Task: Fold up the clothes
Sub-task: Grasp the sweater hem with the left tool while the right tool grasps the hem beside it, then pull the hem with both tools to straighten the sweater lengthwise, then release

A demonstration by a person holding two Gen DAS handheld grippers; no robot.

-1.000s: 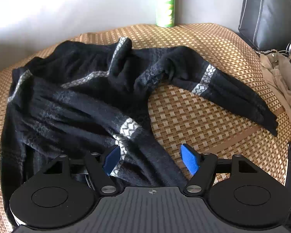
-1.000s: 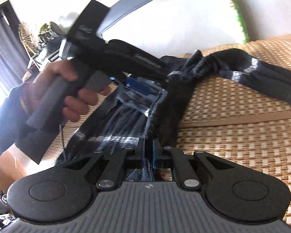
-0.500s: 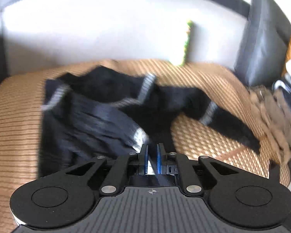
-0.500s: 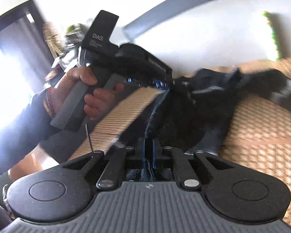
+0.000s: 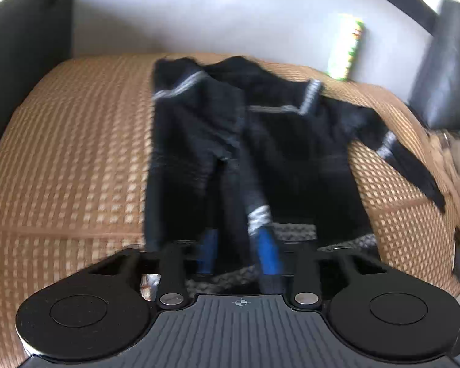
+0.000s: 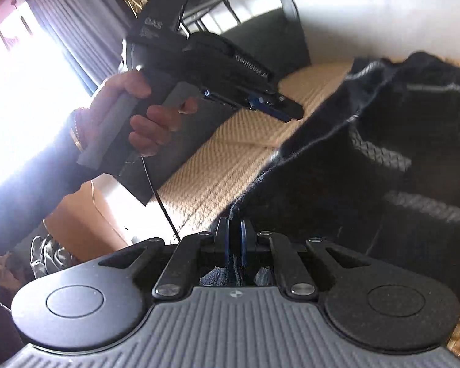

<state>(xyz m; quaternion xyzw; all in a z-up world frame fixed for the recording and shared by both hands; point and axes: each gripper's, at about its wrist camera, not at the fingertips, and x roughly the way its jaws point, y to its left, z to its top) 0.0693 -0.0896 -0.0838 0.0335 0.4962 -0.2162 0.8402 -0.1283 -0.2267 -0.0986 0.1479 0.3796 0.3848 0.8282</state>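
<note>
A black sweater [image 5: 260, 141] with grey patterned bands lies spread on the woven straw mat [image 5: 70, 159]. My left gripper [image 5: 237, 248] has its blue fingers parted, with a sleeve running between them; it seems open. My right gripper [image 6: 235, 239] is shut on the sweater's edge [image 6: 291, 165], and the cloth stretches up and away from it. In the right wrist view the left gripper [image 6: 276, 107] shows above the mat in a hand, apart from the cloth.
A green can [image 5: 346, 49] stands against the white wall at the back. A dark cushion [image 5: 444, 67] and beige clothes [image 5: 457, 159] lie at the right. A dark sofa arm [image 5: 24, 46] is at the left.
My left gripper was open, shut on the sleeve half a second ago, and now has its fingers parted again. Both grippers moved left, pulling the sweater flatter. My right gripper stayed shut on the edge.
</note>
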